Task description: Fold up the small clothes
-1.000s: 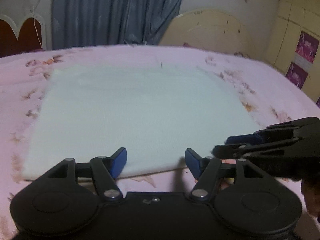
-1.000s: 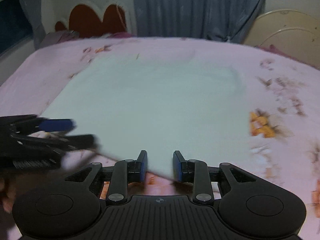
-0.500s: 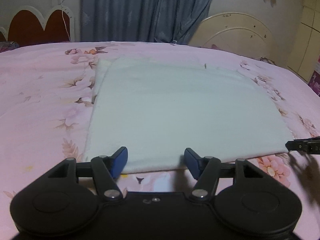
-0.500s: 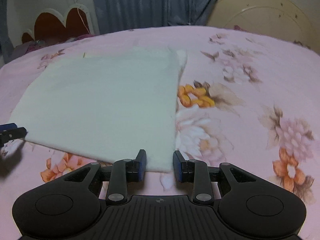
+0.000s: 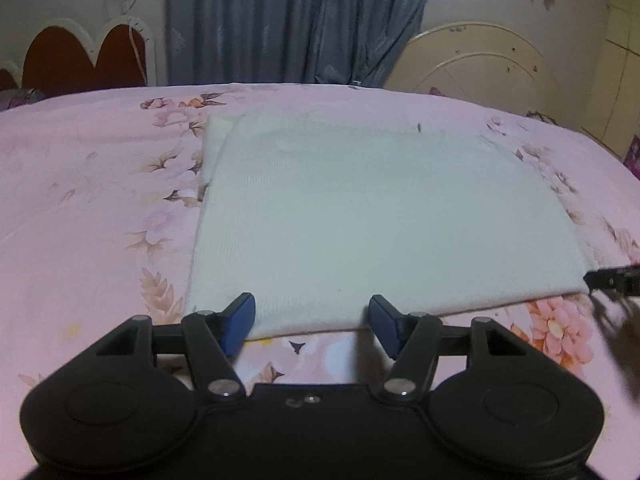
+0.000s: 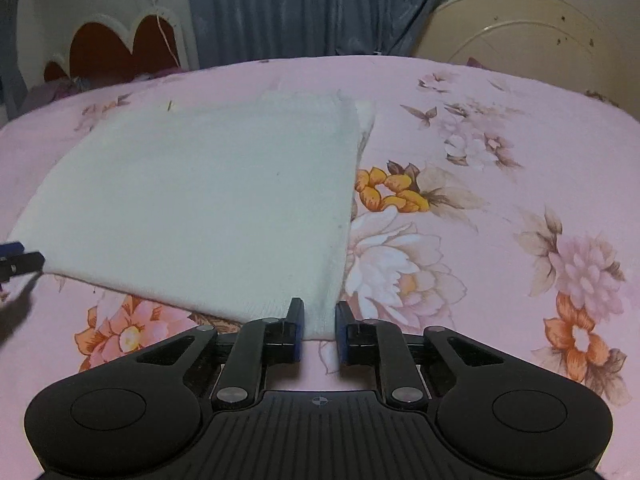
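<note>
— Where's the garment lying?

— The pale, off-white knitted cloth (image 5: 372, 216), folded into a flat rectangle, lies spread on the bed, on the pink bedsheet printed with flowers (image 6: 500, 208). One far corner shows a second layer peeking out from under the top one (image 5: 214, 136).

— And the two tools?

— Both sit at the near edge of the cloth, one at each near corner. The left tool (image 5: 312, 322), black with blue pads, is set wide; its left pad (image 5: 240, 322) lies over the near-left corner and the right pad (image 5: 382, 322) further along the same hem. The hem runs across the gap, but the pads don't press on it.

— The right one?

— The right tool (image 6: 319, 330) is much narrower and its jaws are closing. The near-right corner of the cloth reaches into the gap between the blue pads, touching or nearly touching the left one (image 6: 297, 326); I can see pink sheet beside the right pad, so it isn't clamped.

— Can each be seen from the other side?

— Only the tips. From the left tool's camera the right one pokes in at the right border, at the cloth's corner; from the right tool's camera, a blue-tipped finger of the left one shows at the left border.

— What's behind the bed?

— A grey-blue curtain (image 5: 296, 20), a red scalloped headboard with white trim (image 6: 120, 52), and a cream arched board (image 6: 532, 28) leaning at the wall.
</note>
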`<state>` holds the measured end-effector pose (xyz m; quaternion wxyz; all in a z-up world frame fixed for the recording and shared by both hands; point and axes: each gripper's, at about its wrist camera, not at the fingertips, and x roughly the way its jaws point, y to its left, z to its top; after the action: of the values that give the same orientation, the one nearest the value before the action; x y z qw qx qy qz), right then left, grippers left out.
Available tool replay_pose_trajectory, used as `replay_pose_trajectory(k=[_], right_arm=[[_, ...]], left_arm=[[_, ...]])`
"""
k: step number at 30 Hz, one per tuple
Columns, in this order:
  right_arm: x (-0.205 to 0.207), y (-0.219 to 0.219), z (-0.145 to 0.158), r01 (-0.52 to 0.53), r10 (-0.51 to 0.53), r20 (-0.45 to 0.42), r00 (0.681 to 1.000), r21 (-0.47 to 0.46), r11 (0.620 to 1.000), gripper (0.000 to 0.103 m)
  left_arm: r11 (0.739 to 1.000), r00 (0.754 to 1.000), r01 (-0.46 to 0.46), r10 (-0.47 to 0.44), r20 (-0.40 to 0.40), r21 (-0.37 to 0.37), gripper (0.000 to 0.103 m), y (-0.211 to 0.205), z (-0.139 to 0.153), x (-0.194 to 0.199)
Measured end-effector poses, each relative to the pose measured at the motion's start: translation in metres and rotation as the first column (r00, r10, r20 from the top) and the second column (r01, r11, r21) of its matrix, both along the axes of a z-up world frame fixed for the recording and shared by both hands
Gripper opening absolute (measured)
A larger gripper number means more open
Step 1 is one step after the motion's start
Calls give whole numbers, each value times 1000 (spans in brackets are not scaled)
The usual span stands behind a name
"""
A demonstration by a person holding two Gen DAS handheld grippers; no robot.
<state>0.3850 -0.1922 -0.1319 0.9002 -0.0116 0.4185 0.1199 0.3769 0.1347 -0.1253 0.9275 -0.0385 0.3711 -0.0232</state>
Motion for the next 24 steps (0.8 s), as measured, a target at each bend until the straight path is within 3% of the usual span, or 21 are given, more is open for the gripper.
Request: replay_pose_trajectory(k=[6, 7, 9, 12, 14, 16, 18, 20, 21, 24], right_arm=[[-6, -13, 3, 25, -25, 2, 1000, -8, 1000, 16], [-9, -16, 6, 39, -39, 13, 999, -10, 999, 16], [-20, -26, 17, 68, -70, 70, 995, 31, 997, 16], [-32, -35, 29, 71, -84, 126, 988, 101, 992, 16], [-34, -31, 36, 48, -66, 143, 987, 129, 991, 1], [-32, -22, 42, 20, -45, 147, 988, 164, 986, 0], [-28, -10, 46, -23, -4, 140, 990, 195, 980, 0], [-21, 6, 50, -55, 27, 133, 991, 212, 976, 0], [-16, 13, 51, -67, 40, 130, 991, 215, 974, 0], [2, 36, 53, -100, 74, 118, 990, 234, 967, 0]], left_arm=[[999, 999, -38, 37, -13, -20, 62, 16, 1, -12], [999, 999, -48, 48, -15, -14, 67, 19, 2, -15], [998, 998, -63, 63, -3, 26, 61, 22, 4, -26], [995, 999, -44, 44, 1, -91, 53, 23, 3, -40], [977, 997, -73, 76, 8, -203, 48, 25, -1, -44], [913, 986, -157, 169, -2, -376, 45, 38, -10, -43], [815, 961, -248, 276, -26, -524, 44, 53, -20, -40], [738, 936, -300, 350, -37, -605, 46, 63, -30, -36], [710, 926, -313, 375, -38, -631, 45, 66, -33, -33], [682, 915, -316, 404, -20, -659, 45, 69, -40, -23]])
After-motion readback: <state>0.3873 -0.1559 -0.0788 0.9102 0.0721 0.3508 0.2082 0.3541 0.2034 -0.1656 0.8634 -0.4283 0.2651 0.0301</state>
